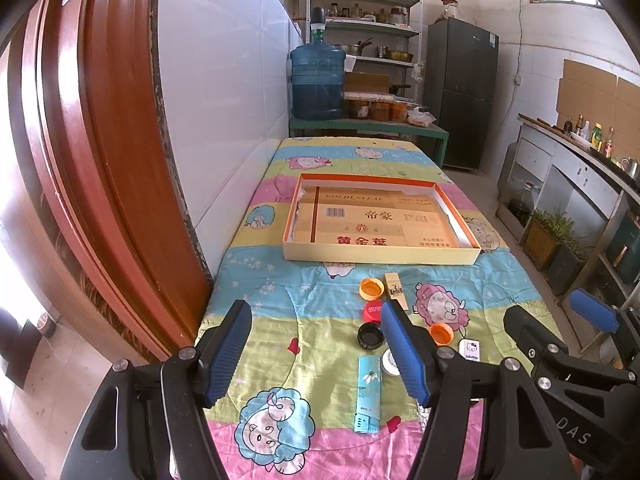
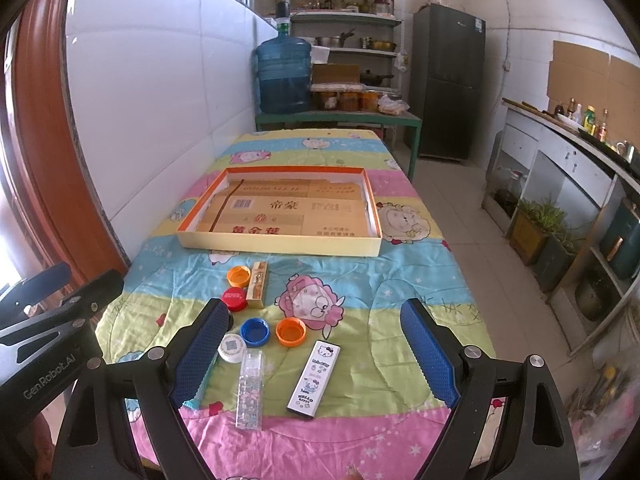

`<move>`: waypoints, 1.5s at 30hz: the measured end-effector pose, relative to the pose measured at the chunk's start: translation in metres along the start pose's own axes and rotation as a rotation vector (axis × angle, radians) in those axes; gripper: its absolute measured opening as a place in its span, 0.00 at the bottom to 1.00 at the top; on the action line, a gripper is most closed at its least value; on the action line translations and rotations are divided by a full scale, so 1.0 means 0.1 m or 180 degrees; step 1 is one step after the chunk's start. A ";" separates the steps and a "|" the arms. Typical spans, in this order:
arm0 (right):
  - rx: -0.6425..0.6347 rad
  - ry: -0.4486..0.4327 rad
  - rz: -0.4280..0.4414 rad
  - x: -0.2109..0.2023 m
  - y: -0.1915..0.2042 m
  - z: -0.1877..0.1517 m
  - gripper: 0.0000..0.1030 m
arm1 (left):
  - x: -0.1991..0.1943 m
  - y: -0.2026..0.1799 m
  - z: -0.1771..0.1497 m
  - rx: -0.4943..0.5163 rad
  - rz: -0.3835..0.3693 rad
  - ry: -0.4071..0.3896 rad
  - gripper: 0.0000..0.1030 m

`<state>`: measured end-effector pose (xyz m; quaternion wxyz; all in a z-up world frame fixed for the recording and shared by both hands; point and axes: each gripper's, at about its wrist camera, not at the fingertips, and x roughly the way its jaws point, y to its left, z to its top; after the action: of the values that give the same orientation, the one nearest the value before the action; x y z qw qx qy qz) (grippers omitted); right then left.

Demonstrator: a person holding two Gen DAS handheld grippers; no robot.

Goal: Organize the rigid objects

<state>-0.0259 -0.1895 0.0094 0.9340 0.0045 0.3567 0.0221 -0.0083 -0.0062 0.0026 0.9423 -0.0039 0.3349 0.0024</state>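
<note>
Caps [image 2: 255, 331] lie under both hovering grippers, left gripper [image 1: 316, 354] and right gripper [image 2: 316, 354], wide open, empty.

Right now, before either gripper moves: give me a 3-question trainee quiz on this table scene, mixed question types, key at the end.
1. True or false: the shallow box already holds a bottle cap.
2. Multiple choice: which cap lies right beside the orange cap nearest the grippers? A) red cap B) blue cap C) white cap
3. Fill in: the right gripper has its fingers ____ and holds nothing.

Key
1. False: only flattened cardboard lines it.
2. B, the blue cap.
3. Open; the left gripper is open too.
</note>
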 end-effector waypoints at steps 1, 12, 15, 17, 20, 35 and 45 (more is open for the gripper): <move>-0.0003 0.0003 -0.0009 0.01 0.01 0.00 0.86 | 0.00 0.00 0.00 0.0000 -0.0001 0.0006 0.66; 0.0002 0.0023 -0.0004 0.05 0.01 -0.01 0.86 | 0.02 0.02 0.00 -0.0010 -0.0006 0.0017 0.66; 0.0009 0.0030 0.0003 0.05 0.00 -0.01 0.86 | 0.02 0.02 0.00 -0.0008 -0.0004 0.0015 0.65; 0.0005 0.0033 -0.0001 0.06 0.01 -0.02 0.86 | 0.03 0.02 0.00 -0.0008 -0.0008 0.0021 0.65; 0.0010 0.0024 0.0003 0.06 0.01 -0.02 0.86 | 0.03 0.02 -0.01 -0.0005 -0.0009 0.0023 0.65; 0.0025 0.0053 -0.0006 0.10 -0.01 -0.06 0.86 | 0.10 -0.02 -0.06 0.0006 -0.0030 0.0059 0.66; 0.0052 0.0103 -0.0018 0.14 -0.04 -0.10 0.86 | 0.17 -0.03 -0.08 0.0005 -0.0060 0.0123 0.66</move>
<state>-0.0224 -0.1930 -0.0073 0.9281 0.0108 0.3719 0.0167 -0.0003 -0.0097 -0.0145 0.9356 -0.0063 0.3530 -0.0068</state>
